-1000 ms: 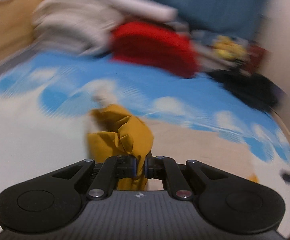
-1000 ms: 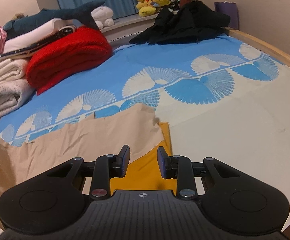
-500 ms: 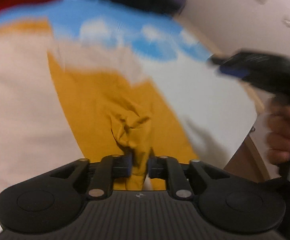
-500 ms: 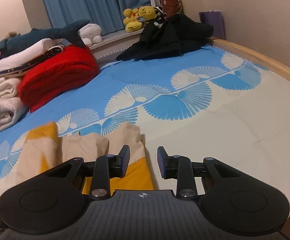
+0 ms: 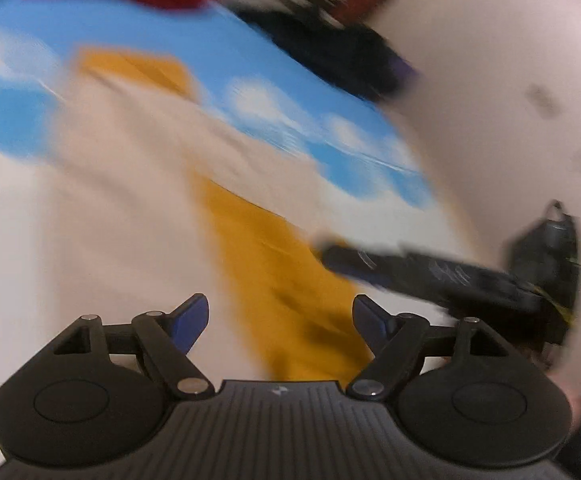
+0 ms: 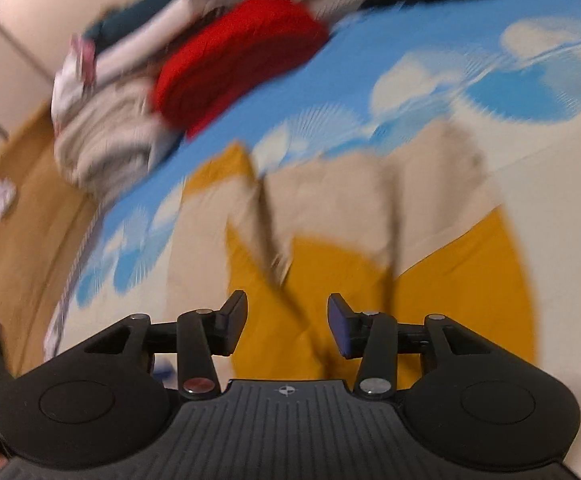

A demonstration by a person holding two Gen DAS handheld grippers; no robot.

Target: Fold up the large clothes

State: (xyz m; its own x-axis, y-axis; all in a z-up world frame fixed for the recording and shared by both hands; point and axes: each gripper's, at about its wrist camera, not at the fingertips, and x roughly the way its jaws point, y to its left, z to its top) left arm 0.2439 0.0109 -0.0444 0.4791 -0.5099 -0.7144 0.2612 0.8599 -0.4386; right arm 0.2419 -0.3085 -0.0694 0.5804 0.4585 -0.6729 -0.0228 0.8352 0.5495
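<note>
A large beige and mustard-yellow garment lies spread on the bed. My left gripper hovers over its yellow part, jaws opening wide, the pads pressing on nothing. My right gripper also points down at the garment; its jaws are opening over the yellow cloth, with no cloth pinched. The other gripper shows blurred at the right in the left wrist view. Both views are motion-blurred.
The bed cover is blue and white with a fan print. A red folded knit and pale folded towels are stacked at the far side. Dark clothes lie by the wall. Wooden floor shows at the left.
My left gripper let go of the bunched yellow cloth and its jaws spread wide. The right gripper's jaws widened and it swung left and down over the garment.
</note>
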